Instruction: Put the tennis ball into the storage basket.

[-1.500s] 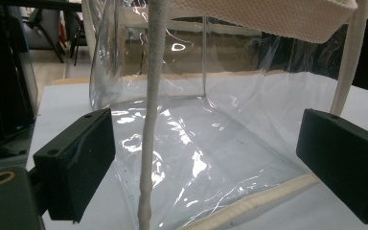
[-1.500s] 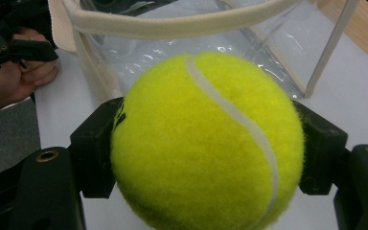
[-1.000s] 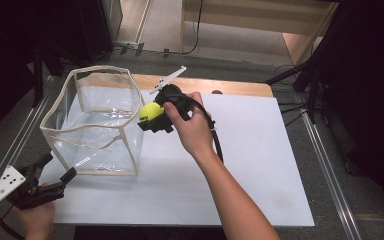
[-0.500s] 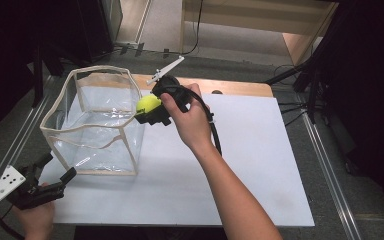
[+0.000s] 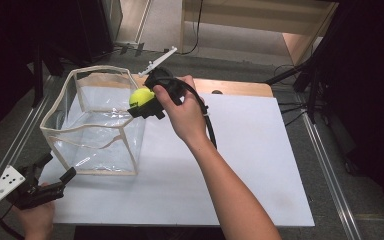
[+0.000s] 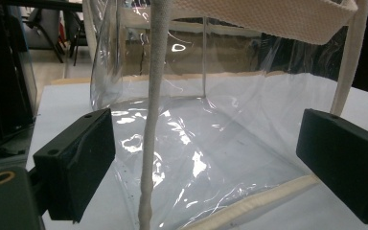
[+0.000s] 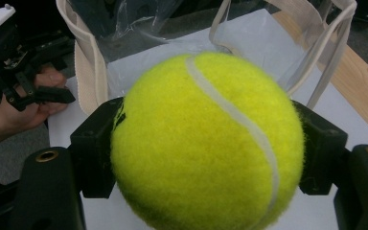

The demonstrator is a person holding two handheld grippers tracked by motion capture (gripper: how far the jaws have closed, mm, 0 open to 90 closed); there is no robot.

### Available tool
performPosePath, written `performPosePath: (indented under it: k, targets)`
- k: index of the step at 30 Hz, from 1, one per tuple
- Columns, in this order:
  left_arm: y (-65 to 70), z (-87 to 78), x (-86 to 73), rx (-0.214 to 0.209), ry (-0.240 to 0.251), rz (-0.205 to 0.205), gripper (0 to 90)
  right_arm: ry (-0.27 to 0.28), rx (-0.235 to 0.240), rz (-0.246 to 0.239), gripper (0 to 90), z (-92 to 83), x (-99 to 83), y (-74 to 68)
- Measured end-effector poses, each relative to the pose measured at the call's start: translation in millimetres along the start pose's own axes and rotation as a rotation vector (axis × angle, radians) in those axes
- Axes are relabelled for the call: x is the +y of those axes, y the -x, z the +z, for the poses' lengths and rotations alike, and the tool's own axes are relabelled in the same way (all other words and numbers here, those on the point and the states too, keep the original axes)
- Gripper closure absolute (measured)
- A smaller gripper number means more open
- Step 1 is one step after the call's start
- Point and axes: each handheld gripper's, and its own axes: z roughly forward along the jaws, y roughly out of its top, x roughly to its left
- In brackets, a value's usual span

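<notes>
Right gripper (image 5: 142,107) sits clamped on a yellow tennis ball (image 5: 141,97) in the high view, held at the near-right top edge of the clear bag (image 5: 97,125), which stands open on the white board (image 5: 240,165); the ball looks poised to go over the rim and in. At the board's near-left corner the left gripper (image 5: 55,172) rests low, its jaws apart and aimed at the bag's corner, probably ready to steady it.

Seen from the left gripper view, both black pads (image 6: 76,163) stand wide apart with nothing pressed between them. One cream corner seam (image 6: 153,115) of the bag rises between them, untouched.

From the right gripper view, the ball (image 7: 206,143) is squeezed between the two pads, with the bag's cream-trimmed mouth (image 7: 91,72) open just beyond it, and the other hand (image 7: 24,112) waiting farther off.
</notes>
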Motion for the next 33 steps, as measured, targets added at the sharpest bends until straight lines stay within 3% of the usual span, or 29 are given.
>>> performPosePath:
  k: [33]
  targets:
    - [-0.8, -0.4, 0.1, -0.005, 0.006, -0.005, 6.5, -0.011, 0.021, -0.031, 23.8, 22.9, 26.7, -10.3]
